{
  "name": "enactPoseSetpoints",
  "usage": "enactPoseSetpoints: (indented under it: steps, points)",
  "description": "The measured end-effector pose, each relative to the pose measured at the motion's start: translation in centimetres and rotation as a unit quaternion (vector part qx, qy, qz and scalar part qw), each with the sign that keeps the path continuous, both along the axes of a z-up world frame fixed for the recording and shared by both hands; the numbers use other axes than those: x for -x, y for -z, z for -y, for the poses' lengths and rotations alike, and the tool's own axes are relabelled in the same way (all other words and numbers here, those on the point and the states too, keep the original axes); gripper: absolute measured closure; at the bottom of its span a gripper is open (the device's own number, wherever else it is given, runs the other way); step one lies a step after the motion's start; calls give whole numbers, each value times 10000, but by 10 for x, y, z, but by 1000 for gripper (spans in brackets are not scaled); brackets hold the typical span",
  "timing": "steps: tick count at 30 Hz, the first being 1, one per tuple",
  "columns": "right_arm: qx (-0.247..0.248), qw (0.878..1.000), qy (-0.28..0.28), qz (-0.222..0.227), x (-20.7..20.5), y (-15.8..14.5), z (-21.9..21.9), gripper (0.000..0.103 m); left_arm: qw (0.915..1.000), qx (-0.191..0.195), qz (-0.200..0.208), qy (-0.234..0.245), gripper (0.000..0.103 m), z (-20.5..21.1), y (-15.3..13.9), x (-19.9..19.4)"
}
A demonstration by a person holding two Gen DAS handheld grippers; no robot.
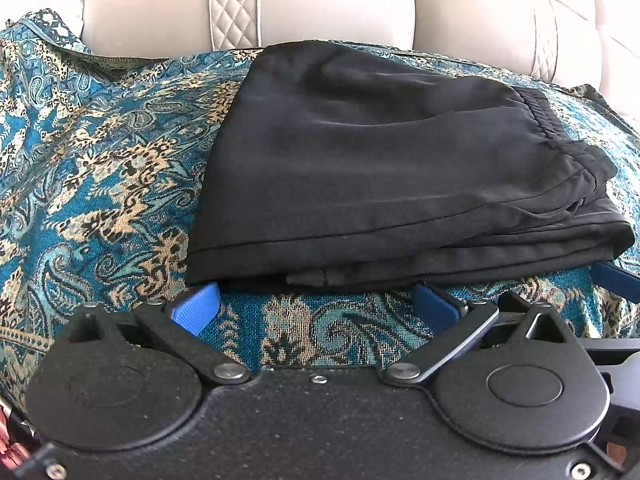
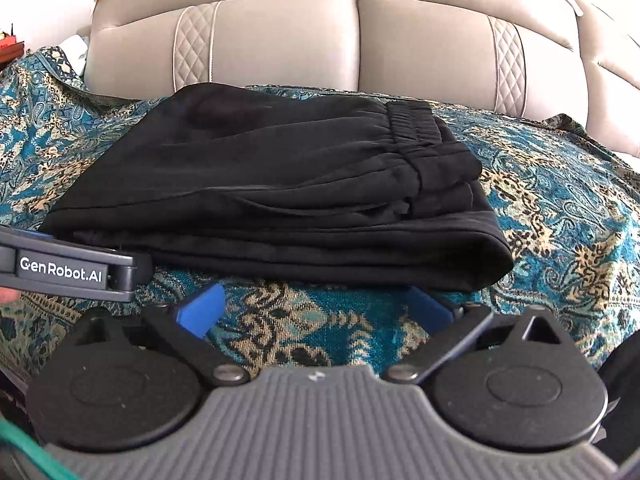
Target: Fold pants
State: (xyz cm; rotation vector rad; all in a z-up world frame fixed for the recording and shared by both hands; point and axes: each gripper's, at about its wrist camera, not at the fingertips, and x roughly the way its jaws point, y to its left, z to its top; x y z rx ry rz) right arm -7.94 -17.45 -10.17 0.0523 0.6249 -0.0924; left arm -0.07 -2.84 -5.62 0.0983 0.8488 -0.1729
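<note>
Black pants [image 1: 380,168] lie folded in a thick stack on a teal paisley cloth [image 1: 100,160], elastic waistband [image 1: 548,120] to the right. My left gripper [image 1: 316,300] is open, with only patterned cloth between its blue fingers [image 1: 196,306], whose tips reach the stack's near edge. In the right wrist view the same pants [image 2: 272,192] lie just beyond my right gripper [image 2: 316,306], open and holding nothing. The left gripper [image 2: 72,268] reaches in from the left, its tip at the stack's near left corner. A blue finger [image 1: 612,274] of the right gripper shows at the stack's near right corner.
The patterned cloth [image 2: 560,208] covers a sofa seat. Beige leather back cushions [image 2: 360,40] with quilted strips rise right behind the pants. A green cord [image 2: 24,452] crosses the lower left corner of the right wrist view.
</note>
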Motion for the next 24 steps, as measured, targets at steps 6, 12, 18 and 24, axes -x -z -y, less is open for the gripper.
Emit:
enactPoseSetpoints:
  steps: [6,12,18,24]
  points:
    - [-8,10000,1,-6,-1,1,1,0,10000,23,-18,-2,0,-1,0,-1]
    - [-9,10000,-1,-8,-1,1,1,0,10000,3,-13,-1,0,-1,1,0]
    - [-12,10000,1,-10,-1,1,1,0,10000,25,-58,1,0,-2,0,-2]
    - [-11,10000,-6,-14,-1,1,1,0,10000,27,-62,-1,0,-1,1,-1]
